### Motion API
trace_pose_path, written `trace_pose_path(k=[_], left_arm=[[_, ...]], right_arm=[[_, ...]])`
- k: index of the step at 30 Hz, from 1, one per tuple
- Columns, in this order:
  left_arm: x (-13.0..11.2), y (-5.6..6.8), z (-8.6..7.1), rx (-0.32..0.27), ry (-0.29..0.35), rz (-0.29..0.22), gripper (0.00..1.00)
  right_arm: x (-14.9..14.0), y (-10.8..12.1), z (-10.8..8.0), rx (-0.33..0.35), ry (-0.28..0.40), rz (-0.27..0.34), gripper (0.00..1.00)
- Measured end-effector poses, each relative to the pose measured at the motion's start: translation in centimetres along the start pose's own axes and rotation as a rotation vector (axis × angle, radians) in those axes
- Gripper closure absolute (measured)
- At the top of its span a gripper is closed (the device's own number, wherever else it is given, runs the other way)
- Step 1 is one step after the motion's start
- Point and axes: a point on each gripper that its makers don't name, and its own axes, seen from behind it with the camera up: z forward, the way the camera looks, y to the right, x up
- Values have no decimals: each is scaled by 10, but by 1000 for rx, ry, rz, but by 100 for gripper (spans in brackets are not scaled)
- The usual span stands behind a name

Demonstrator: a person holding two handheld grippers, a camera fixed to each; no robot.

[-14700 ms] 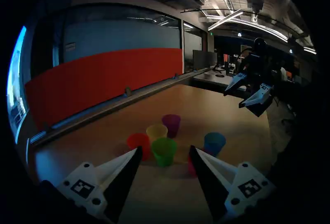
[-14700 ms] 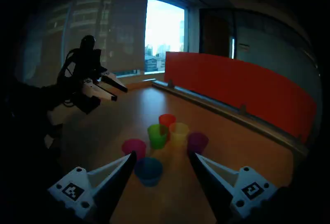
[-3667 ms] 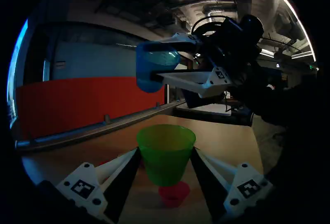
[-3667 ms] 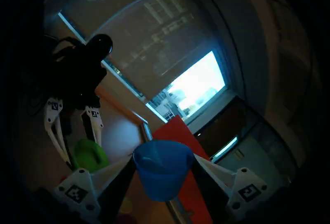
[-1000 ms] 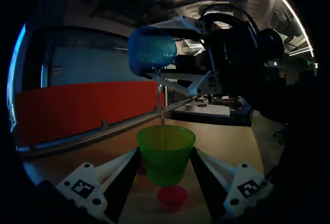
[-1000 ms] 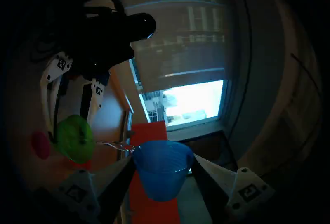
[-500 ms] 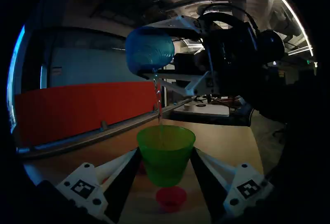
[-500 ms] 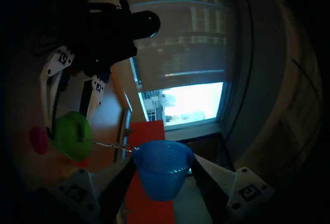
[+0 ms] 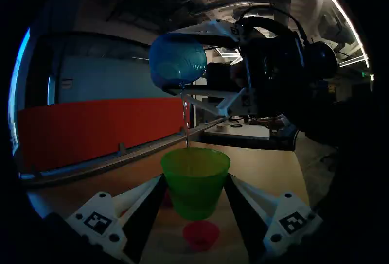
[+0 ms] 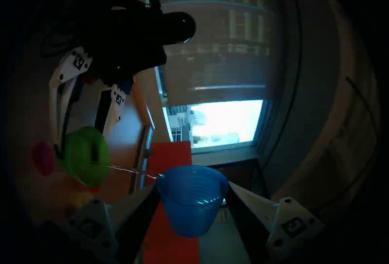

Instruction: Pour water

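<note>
Because the stream (image 9: 185, 118) is thin and drops well clear of the tipped blue cup (image 9: 177, 62) before reaching the green cup (image 9: 195, 186) below, a sway of either hand could, I judge, send water past the rim onto the table (image 9: 272, 167). The right gripper (image 10: 192, 188) has both fingers pressed on the blue cup's sides. The left gripper (image 9: 194, 176) likewise clamps the green cup, held above the table.

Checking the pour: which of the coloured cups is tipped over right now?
The blue cup, tipped in the right claw with a thin stream running out. The green cup in the left claw and the pink cup on the table stand upright.
</note>
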Motion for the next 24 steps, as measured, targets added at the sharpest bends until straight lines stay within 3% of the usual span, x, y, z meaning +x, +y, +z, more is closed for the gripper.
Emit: trace_pose_path(k=[24], left_arm=[[4,-4,0,3,18,-19,18]], right_arm=[[5,6,3,-6,5,-98,10]])
